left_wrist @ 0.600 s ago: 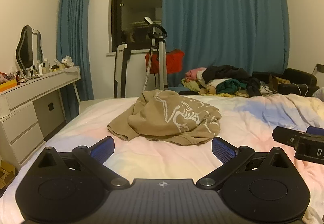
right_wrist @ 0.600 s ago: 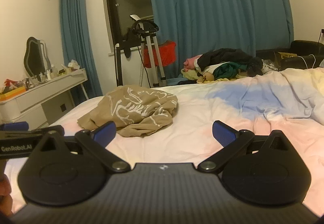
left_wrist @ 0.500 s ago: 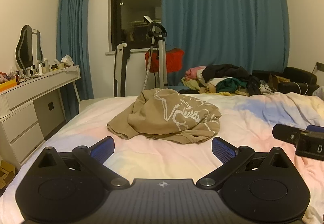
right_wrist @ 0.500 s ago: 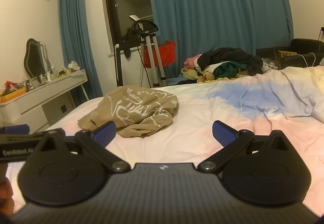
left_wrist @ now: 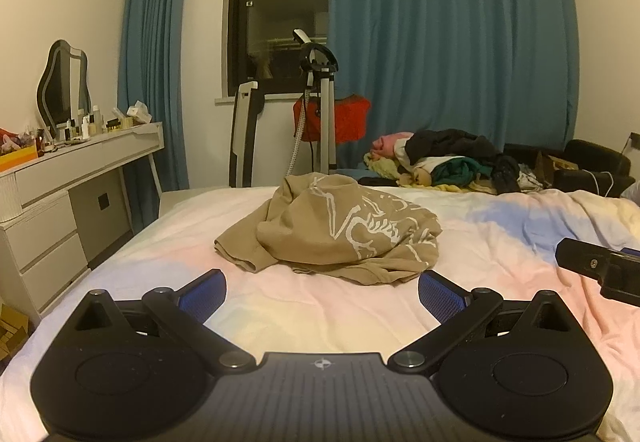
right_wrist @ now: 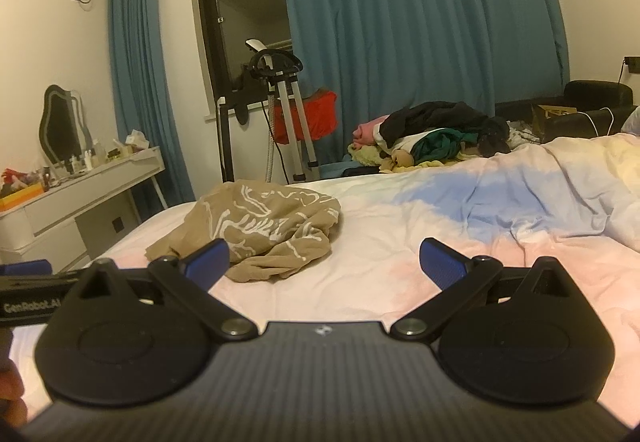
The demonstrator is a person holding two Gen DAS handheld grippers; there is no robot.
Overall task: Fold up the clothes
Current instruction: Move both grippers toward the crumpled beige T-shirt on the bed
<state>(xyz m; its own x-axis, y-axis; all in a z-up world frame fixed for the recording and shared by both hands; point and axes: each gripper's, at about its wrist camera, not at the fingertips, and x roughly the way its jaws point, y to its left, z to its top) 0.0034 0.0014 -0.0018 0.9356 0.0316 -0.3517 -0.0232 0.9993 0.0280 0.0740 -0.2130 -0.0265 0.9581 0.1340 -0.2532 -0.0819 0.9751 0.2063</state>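
Two claws hang just above the bed (left_wrist: pixel 120 266), and neither one has hold of anything. Far on the left stands a white worktop (left_wrist: pixel 80 158) with a mirror and little bottles on it; it has no part in the job. Next comes the left claw (left_wrist: pixel 322 292). Its blue pads (left_wrist: pixel 202 292) are spread wide, with only bare sheet between them. It points right at the tan shirt (left_wrist: pixel 340 230), which I think is so it can go straight in for a grab. That shirt is the thing to fold. It lies in a crumpled heap in the middle of the bed, with white drawings on it, and nothing touches it. No fold has been made yet, so the job looks like it is only starting. It will likely have to be spread flat first, because a lumpy heap cannot fold neatly. Soft cloth can slip and bunch, so each claw should pinch an edge. In its own view the right claw (right_wrist: pixel 324 262) is open wide too and holds nothing. The shirt (right_wrist: pixel 256 230) sits off to its left side, near its left pad. I think the claws are side by side so each can take one side of the shirt. Behind the bed, more to the right, a pile of other clothes (left_wrist: pixel 444 158) waits in front of the blue curtain (left_wrist: pixel 440 42).
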